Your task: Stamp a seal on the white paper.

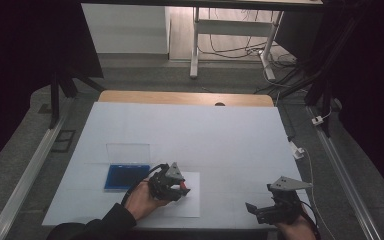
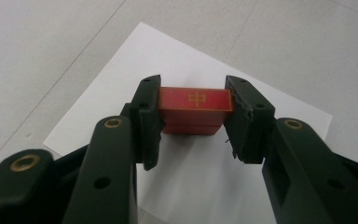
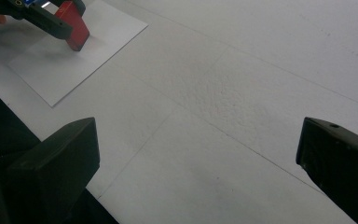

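A red block (image 2: 193, 109) with a gold character on its top face sits clamped between the jaws of my left gripper (image 2: 193, 114); its lower end rests on a white sheet of paper (image 2: 200, 182). From above, the left gripper (image 1: 179, 187) is over the paper (image 1: 190, 205) near the table's front, and the red block (image 1: 184, 188) peeks out at its tip. My right gripper (image 1: 260, 212) rests at the front right, its jaws wide apart and empty. In the right gripper view the red block (image 3: 74, 28) stands tilted on the paper (image 3: 70, 70).
A blue open case (image 1: 126, 176) with a clear lid (image 1: 127, 151) standing up lies just left of the paper. The table (image 1: 205, 135) is covered in white. A cable and small white connector (image 1: 298, 150) lie at its right edge.
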The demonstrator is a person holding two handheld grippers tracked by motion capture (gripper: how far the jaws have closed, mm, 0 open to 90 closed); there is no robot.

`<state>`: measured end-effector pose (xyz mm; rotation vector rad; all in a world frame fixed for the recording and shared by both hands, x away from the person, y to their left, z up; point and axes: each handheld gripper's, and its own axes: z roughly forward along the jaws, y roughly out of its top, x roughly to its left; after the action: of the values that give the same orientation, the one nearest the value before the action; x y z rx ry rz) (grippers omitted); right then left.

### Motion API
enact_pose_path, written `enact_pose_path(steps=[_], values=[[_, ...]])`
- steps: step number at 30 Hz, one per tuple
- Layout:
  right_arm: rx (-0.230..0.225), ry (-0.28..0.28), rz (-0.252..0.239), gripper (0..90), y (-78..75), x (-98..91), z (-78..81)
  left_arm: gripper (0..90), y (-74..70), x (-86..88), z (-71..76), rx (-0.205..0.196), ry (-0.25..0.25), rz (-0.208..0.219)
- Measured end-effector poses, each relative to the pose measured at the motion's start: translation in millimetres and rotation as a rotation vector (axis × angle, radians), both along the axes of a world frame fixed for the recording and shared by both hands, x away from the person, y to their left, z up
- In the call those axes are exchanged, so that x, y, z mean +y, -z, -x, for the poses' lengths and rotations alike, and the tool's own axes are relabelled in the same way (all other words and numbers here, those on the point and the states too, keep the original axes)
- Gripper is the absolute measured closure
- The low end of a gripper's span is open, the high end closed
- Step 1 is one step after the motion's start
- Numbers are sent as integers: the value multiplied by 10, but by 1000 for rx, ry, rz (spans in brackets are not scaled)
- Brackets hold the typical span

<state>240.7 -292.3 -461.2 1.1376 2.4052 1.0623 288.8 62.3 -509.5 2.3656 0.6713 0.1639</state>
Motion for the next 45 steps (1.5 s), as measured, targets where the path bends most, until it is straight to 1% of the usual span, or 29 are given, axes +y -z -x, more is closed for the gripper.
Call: enact_pose_path(steps=[3,7,8,13,16,20,24,30,32,35,38,45], values=[[-1,0,0,0,0,1,2,585,-12,-1,-5,0,7,-11],[-2,-3,7,0,0,5,5,584,-25,6,-15,10,3,0],[-2,-3,7,0,0,5,5,584,-35,13,-16,5,9,1],[0,0,5,0,-1,4,5,584,-100,24,13,-21,5,28],[-1,0,5,0,-1,5,5,584,-126,27,33,-33,15,18],[-1,-1,6,0,-1,6,5,584,-157,37,46,-40,18,18],[-1,-1,5,0,-1,4,5,584,-202,65,63,-45,17,29],[-2,-2,5,0,-1,4,6,583,-273,127,83,-46,17,36],[-2,-1,5,0,-1,4,5,584,-286,145,90,-43,9,41],[-1,-2,5,0,-1,5,5,583,-317,188,94,-47,8,35],[-1,-2,5,0,-1,5,5,584,-343,238,97,-46,-7,46],[-1,-1,5,0,-1,4,5,583,-400,389,107,-46,-45,55]])
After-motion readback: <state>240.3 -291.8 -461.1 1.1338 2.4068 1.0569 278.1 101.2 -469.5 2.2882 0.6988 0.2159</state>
